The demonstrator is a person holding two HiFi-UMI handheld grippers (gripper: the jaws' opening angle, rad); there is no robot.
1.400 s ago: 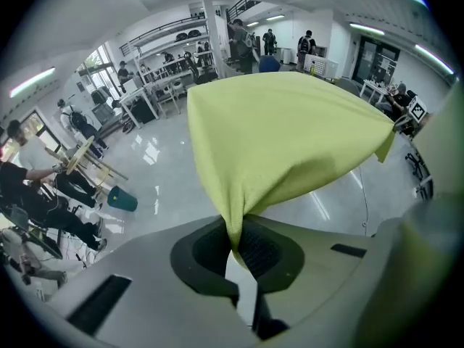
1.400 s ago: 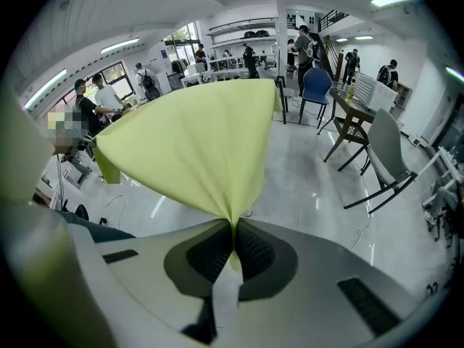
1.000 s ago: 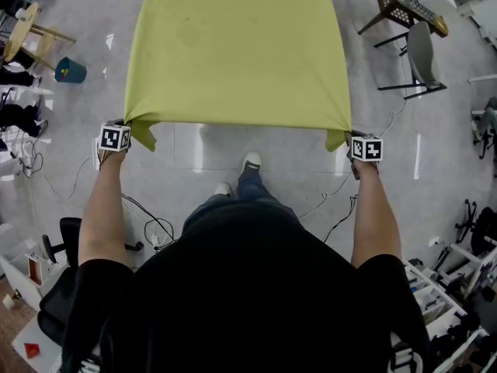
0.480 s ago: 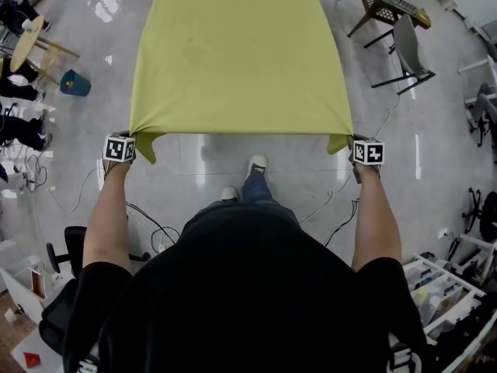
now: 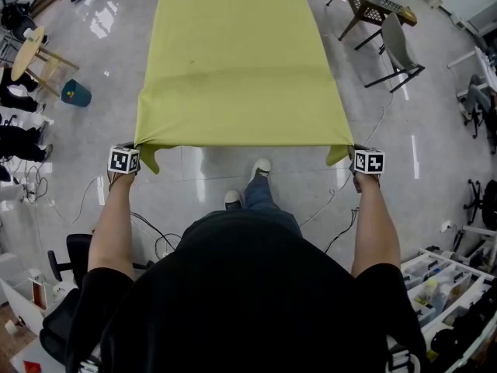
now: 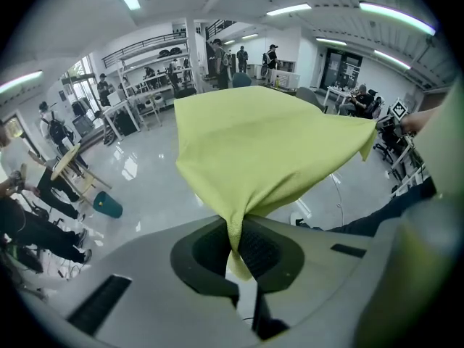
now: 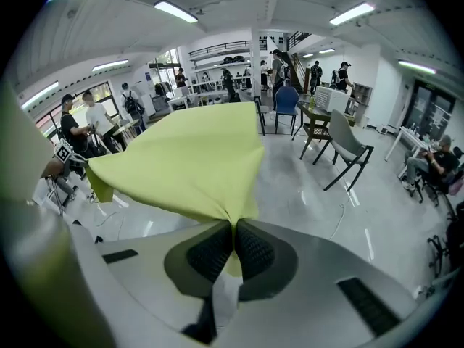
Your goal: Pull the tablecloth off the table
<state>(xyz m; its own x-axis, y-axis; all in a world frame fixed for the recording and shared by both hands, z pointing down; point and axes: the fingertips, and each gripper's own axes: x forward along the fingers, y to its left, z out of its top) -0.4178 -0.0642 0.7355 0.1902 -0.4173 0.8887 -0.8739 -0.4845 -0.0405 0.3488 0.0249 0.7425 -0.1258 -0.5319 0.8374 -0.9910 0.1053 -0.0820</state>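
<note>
A yellow-green tablecloth (image 5: 237,68) stretches away from me, taut between both hands; the table under it is hidden. My left gripper (image 5: 128,155) is shut on the cloth's near left corner, and the cloth (image 6: 261,143) bunches into a fold between its dark pads (image 6: 255,249). My right gripper (image 5: 362,157) is shut on the near right corner, where the cloth (image 7: 188,158) narrows to a pinch between the pads (image 7: 254,249). A short tail of fabric hangs below each grip. The near hem runs straight between the two grippers, above the floor.
A grey chair (image 5: 400,49) and a wooden chair (image 5: 373,6) stand at the right, past the cloth. A teal bin (image 5: 76,93) and a small round table (image 5: 27,41) are at the left. Cables (image 5: 151,228) trail on the floor by my feet (image 5: 260,168). People stand in the background.
The cloth's far edge has come into view and the whole cloth has slid toward me. Both grippers hold the same corners. My feet have shifted back.
</note>
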